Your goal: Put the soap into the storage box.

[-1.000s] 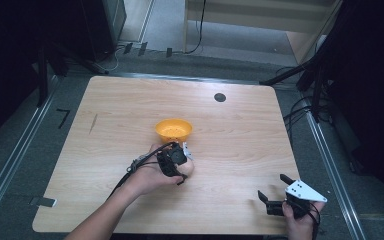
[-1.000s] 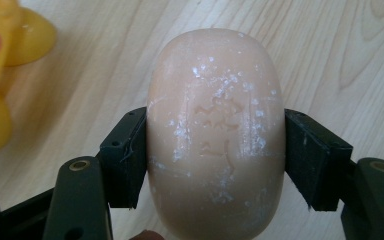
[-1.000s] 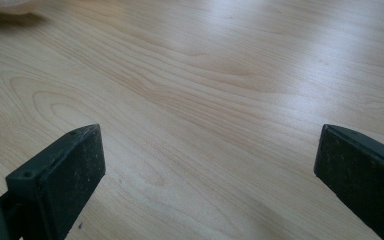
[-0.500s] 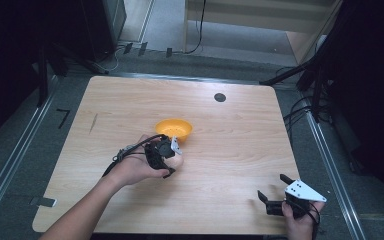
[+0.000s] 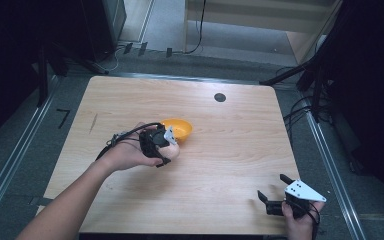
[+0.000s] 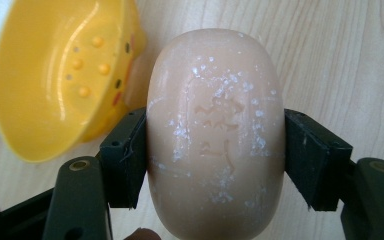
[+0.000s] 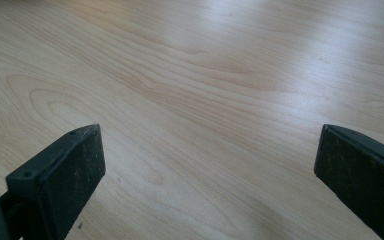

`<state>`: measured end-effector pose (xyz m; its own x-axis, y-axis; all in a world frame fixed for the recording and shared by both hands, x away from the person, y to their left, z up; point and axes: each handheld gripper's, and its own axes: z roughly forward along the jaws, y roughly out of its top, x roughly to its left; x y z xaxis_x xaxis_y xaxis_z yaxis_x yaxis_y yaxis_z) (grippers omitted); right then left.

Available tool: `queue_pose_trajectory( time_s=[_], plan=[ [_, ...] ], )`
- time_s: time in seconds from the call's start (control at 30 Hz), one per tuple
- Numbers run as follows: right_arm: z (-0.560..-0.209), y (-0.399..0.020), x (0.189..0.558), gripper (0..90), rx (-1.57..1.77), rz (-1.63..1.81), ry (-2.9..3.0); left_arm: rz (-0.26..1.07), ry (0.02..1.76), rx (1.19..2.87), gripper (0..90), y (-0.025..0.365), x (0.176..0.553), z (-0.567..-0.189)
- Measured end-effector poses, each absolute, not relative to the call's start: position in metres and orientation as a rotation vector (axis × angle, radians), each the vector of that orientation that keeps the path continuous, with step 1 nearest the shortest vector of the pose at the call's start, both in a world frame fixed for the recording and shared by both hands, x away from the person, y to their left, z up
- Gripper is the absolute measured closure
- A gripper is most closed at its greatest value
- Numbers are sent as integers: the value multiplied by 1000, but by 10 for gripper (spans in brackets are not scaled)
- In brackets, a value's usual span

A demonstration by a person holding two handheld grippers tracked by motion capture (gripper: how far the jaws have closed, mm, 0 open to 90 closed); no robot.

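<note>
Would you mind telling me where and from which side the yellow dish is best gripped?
Judging by shape, grip the yellow dish at its thin rim, one finger inside and one outside. Its smooth round wall offers nothing else to pinch. The free right gripper, jaws wide, could come from the side away from the left gripper, which holds the soap beside it.

A round black grommet (image 5: pixel 220 97) sits near the table's (image 5: pixel 240 150) far edge.
</note>
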<state>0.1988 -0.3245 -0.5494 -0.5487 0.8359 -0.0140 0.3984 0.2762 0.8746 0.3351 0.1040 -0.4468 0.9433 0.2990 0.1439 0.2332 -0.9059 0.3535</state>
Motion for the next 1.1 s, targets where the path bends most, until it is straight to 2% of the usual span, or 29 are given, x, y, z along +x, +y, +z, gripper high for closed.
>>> queue_pose_trajectory(
  time_s=[0.57,1.1],
  plan=[
    [-549,-324,199,2,1112,1211,2071,265,285,2772,334,104,352,-434],
    [-549,-325,199,2,1109,1214,2071,249,259,2748,334,100,381,-418]
  ],
)
